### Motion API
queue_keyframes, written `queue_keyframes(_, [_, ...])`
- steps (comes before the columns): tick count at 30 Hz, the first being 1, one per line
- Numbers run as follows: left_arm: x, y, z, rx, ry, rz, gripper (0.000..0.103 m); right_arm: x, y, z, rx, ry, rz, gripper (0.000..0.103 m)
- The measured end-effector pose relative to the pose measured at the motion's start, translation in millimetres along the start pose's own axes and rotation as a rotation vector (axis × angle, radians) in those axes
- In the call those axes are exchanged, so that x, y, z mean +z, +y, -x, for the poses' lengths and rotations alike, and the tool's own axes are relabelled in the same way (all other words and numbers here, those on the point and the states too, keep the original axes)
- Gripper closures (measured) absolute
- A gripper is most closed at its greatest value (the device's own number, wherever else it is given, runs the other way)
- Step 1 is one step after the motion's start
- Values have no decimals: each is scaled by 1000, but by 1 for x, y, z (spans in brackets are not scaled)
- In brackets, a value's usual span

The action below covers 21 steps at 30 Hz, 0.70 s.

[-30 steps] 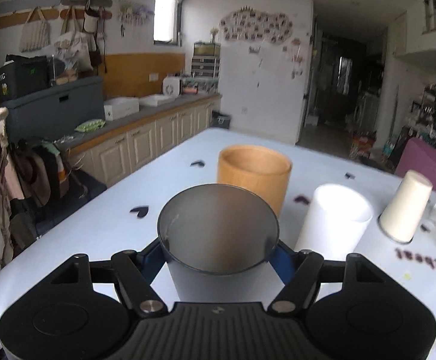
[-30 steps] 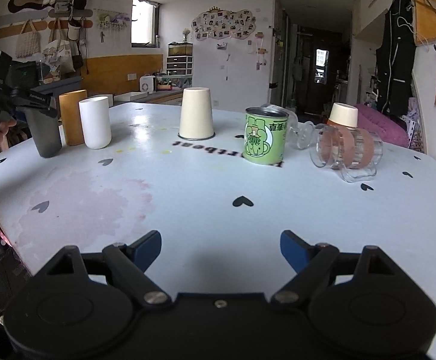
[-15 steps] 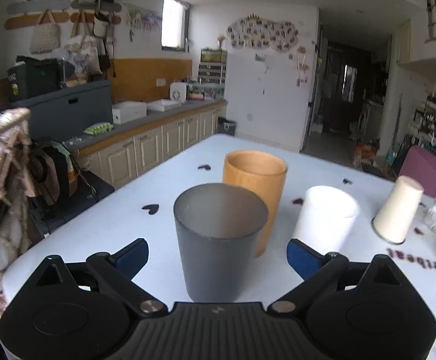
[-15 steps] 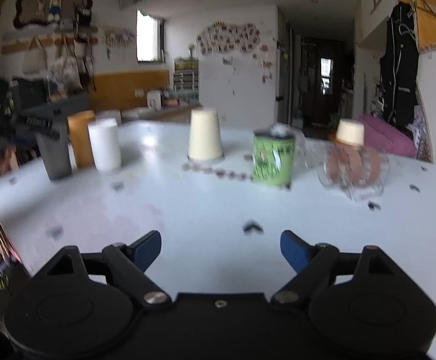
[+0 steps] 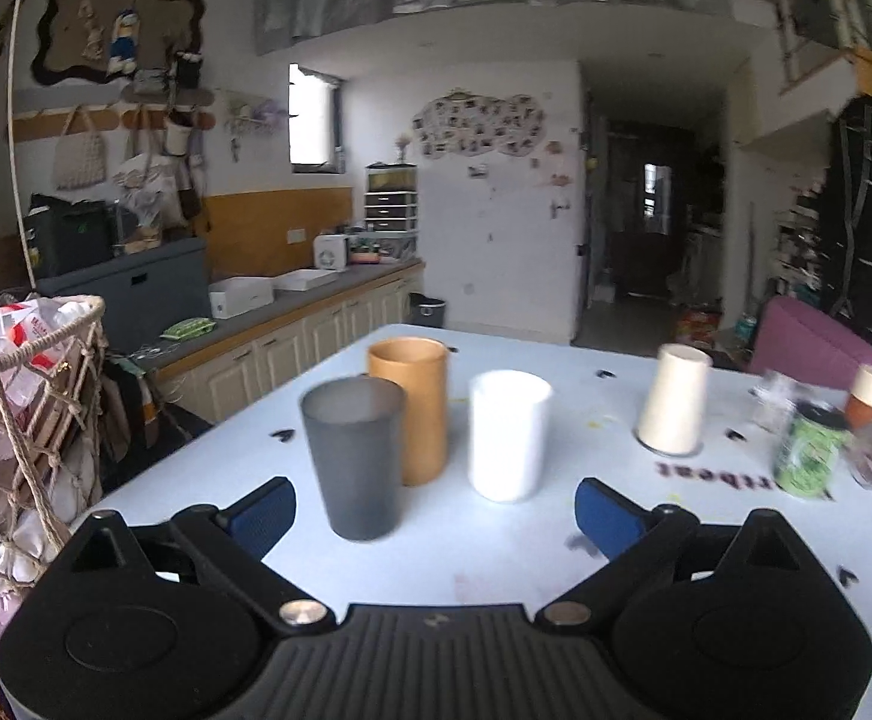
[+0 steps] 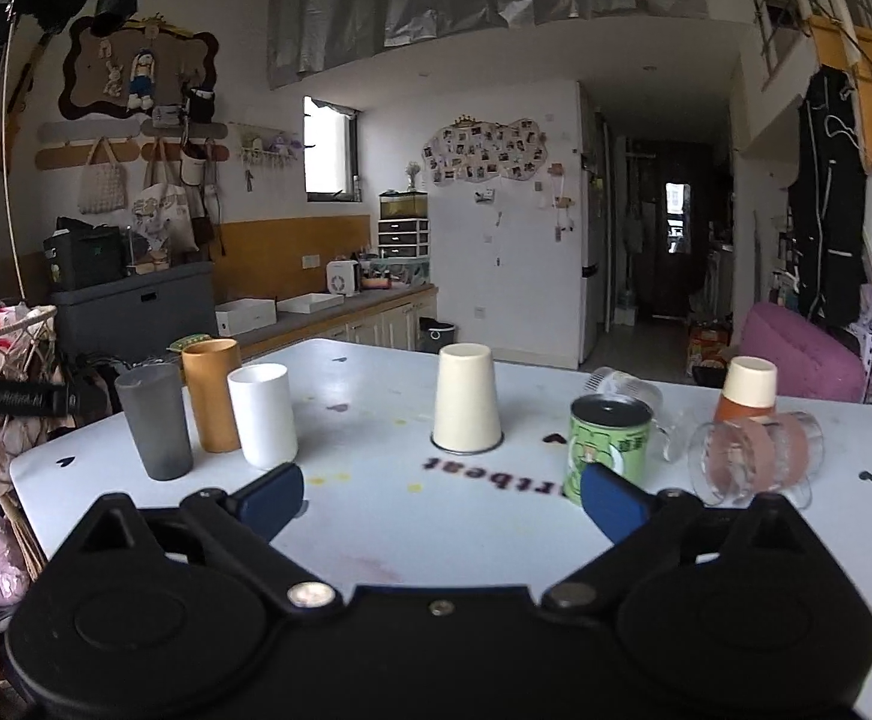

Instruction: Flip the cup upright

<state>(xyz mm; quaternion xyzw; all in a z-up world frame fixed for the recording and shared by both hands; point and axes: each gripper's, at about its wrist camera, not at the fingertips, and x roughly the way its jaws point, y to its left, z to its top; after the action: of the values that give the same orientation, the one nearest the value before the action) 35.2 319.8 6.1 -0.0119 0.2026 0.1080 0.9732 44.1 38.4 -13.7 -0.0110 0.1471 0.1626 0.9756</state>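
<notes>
A grey cup (image 5: 355,456) stands upright at the table's left end, beside an upright orange cup (image 5: 409,408) and an upright white cup (image 5: 508,432). My left gripper (image 5: 433,510) is open and empty, drawn back from the grey cup. A cream paper cup (image 6: 466,399) stands upside down mid-table; it also shows in the left wrist view (image 5: 673,399). A clear glass (image 6: 754,456) lies on its side at the right. My right gripper (image 6: 439,495) is open and empty above the table's front. The grey cup (image 6: 154,420) shows at the left in the right wrist view.
A green mug (image 6: 607,450) stands upside down right of centre, with an orange and cream cup (image 6: 748,390) inverted behind the clear glass. A rope basket (image 5: 22,396) full of bags hangs off the table's left end. A purple sofa (image 6: 796,354) stands behind.
My left gripper opened, let go of the grey cup and pulled back; the cup now stands on the table. My right gripper rose and tilted up a little.
</notes>
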Motion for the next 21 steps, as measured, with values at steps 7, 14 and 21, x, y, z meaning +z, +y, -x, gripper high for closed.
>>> queue_keyframes(7, [-15,-14,13,-54,28,-14,4,0,7,-6,12,9,17,0])
queue_keyframes(14, [-22,-22,20,-68,26,-20,3,0,7,-12,4,16,17,0])
queue_keyframes(21, [-21,-22,21,-69,20,-15,3,-1,7,-14,-5,26,20,0])
